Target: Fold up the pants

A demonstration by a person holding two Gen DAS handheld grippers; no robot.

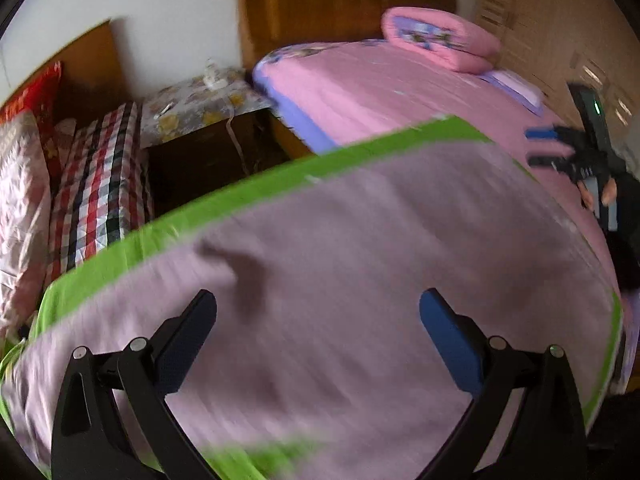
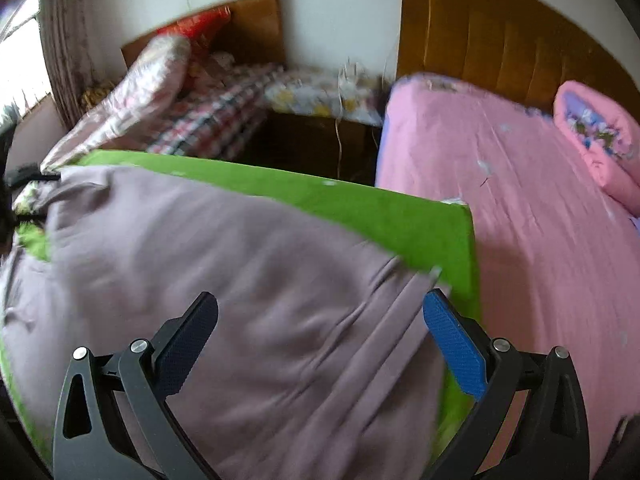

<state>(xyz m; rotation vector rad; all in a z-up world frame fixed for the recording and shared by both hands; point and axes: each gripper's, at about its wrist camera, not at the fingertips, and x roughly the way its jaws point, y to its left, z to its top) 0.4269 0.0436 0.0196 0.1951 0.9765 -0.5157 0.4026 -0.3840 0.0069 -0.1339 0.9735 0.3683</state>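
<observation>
Spread flat over a green mat (image 2: 360, 204) on the pink bed (image 2: 540, 220), mauve pants (image 2: 224, 264) are seen, left gripper (image 1: 318, 320) held wide open above the cloth, right gripper (image 2: 320, 320) likewise gaping over creased fabric near the mat's edge, nothing clasped.

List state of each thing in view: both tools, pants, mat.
left tool: open, holding nothing, above the pants
right tool: open, holding nothing, above the pants' creased end
pants: mauve, spread out over the mat, not gripped, creases near the right tool
green mat: flat on the bed, mostly covered by the pants
pink bed sheet: spread out on the bed
pink quilt: folded, near the headboard
</observation>
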